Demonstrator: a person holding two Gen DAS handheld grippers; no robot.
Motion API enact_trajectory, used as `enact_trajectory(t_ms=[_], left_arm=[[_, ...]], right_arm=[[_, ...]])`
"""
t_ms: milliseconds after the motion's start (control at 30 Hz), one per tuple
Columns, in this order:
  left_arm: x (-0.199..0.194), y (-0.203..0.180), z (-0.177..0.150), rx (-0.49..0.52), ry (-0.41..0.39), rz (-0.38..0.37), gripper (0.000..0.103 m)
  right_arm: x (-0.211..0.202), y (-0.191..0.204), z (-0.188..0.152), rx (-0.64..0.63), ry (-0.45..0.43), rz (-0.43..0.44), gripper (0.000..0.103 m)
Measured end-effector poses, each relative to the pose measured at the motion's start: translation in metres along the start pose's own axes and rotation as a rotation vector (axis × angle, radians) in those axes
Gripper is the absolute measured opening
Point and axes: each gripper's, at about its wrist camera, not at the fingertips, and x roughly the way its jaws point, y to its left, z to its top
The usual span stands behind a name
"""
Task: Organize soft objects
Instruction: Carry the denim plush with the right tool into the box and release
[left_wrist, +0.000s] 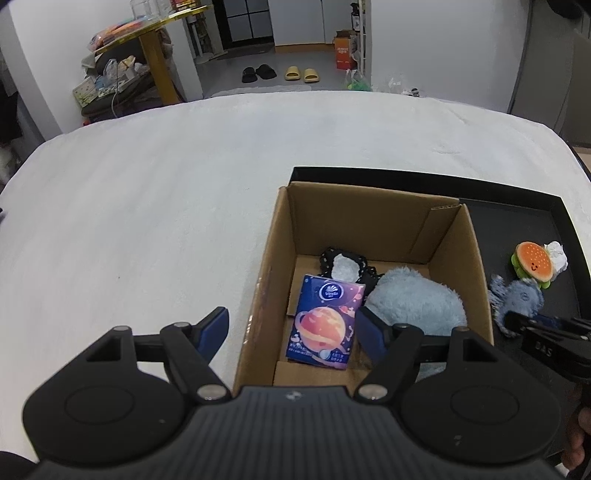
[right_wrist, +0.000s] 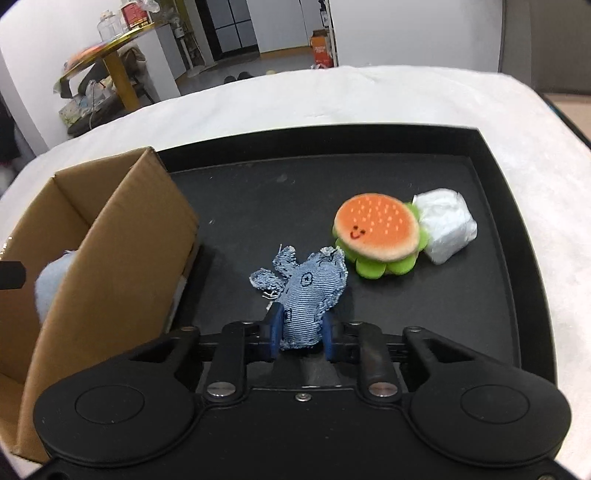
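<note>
An open cardboard box (left_wrist: 476, 258) stands in the left part of a black tray (right_wrist: 495, 258). Inside it lie a blue tissue pack with a planet print (left_wrist: 323, 321), a fluffy light-blue plush (left_wrist: 415, 301) and a black-and-white fabric piece (left_wrist: 343, 267). My left gripper (left_wrist: 293, 328) is open and empty above the box's near-left corner. My right gripper (right_wrist: 301, 332) is shut on a denim animal toy (right_wrist: 308, 288), also visible in the left wrist view (left_wrist: 519, 299), just above the tray. A burger plush (right_wrist: 378, 232) and a white wrapped bundle (right_wrist: 445, 225) lie on the tray behind it.
The tray rests on a white cloth-covered surface (left_wrist: 147, 206). The box wall (right_wrist: 122, 258) stands just left of my right gripper. Beyond the surface are a yellow side table with clutter (left_wrist: 147, 48), slippers on the floor (left_wrist: 280, 74) and an orange carton (left_wrist: 345, 50).
</note>
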Motion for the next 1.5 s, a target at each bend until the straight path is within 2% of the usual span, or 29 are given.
enact_trajectory(t_ms=[333, 633, 967, 1400, 1500], left_arm=[[-0.001, 0.008, -0.004, -0.015, 0.004, 0.005, 0.073], [-0.006, 0.013, -0.006, -0.025, -0.006, 0.005, 0.073], [-0.014, 0.026, -0.005, -0.038, -0.024, -0.027, 0.073], [-0.013, 0.042, -0.006, -0.063, -0.040, -0.074, 0.073], [-0.011, 0.048, -0.007, -0.079, -0.029, -0.096, 0.070]], right_arm=[[-0.029, -0.012, -0.013, 0.040, -0.017, -0.033, 0.019], [-0.036, -0.007, -0.006, 0.069, -0.055, -0.027, 0.019], [-0.057, 0.013, 0.015, 0.048, -0.120, 0.008, 0.019], [-0.070, 0.048, 0.034, -0.005, -0.156, 0.054, 0.020], [-0.072, 0.058, 0.037, -0.022, -0.162, 0.067, 0.020]])
